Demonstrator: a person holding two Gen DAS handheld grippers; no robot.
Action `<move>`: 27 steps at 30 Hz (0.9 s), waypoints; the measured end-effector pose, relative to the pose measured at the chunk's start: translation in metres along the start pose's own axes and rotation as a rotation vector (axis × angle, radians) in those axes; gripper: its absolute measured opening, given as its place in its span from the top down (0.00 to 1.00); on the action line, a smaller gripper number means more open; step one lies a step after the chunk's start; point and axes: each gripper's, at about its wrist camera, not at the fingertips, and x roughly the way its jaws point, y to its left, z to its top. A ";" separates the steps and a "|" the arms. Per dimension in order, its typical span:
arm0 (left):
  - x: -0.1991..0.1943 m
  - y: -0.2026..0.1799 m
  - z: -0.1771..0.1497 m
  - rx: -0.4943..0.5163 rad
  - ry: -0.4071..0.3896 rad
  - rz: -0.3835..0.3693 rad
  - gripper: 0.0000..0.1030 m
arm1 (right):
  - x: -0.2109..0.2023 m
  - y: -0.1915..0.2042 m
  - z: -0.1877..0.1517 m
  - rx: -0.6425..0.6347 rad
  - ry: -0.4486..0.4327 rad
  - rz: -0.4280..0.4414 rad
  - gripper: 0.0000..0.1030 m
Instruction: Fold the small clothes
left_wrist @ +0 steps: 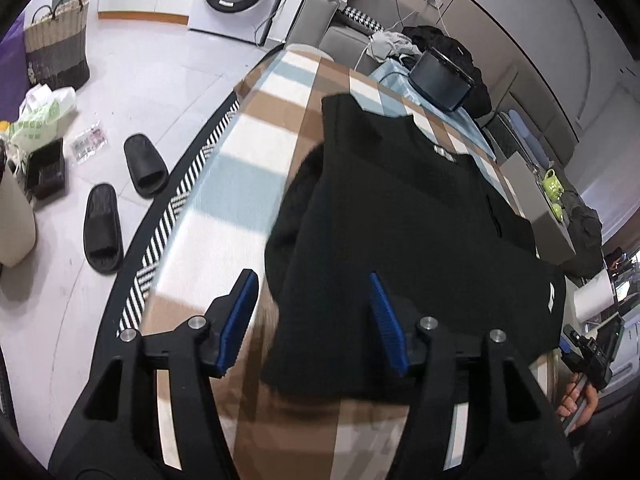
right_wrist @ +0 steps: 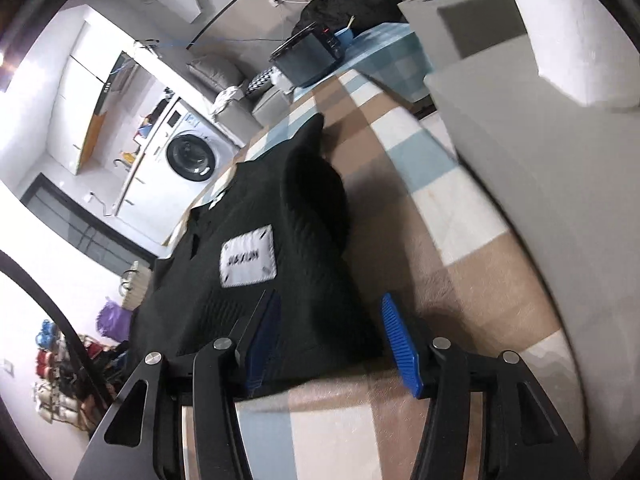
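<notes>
Black vest (left_wrist: 400, 216) flat on checked blanket (left_wrist: 224, 216), white patch (right_wrist: 248, 256) up, near hem toward both grippers, one armhole edge humped up on its right side. Risk, as judged: thick knit slipping from a shallow bite at the hem, or one corner lifted before the other, dragging the vest askew and bunching that hump into the fold. Left gripper (left_wrist: 312, 320) spread wide, straddling near left hem corner, clamped on nothing; right gripper (right_wrist: 336, 340) likewise wide apart over right hem corner, contact with cloth unclear.
</notes>
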 end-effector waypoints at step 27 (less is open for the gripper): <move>-0.011 -0.004 -0.035 -0.020 0.080 -0.030 0.46 | -0.012 0.036 -0.016 -0.175 -0.066 0.071 0.93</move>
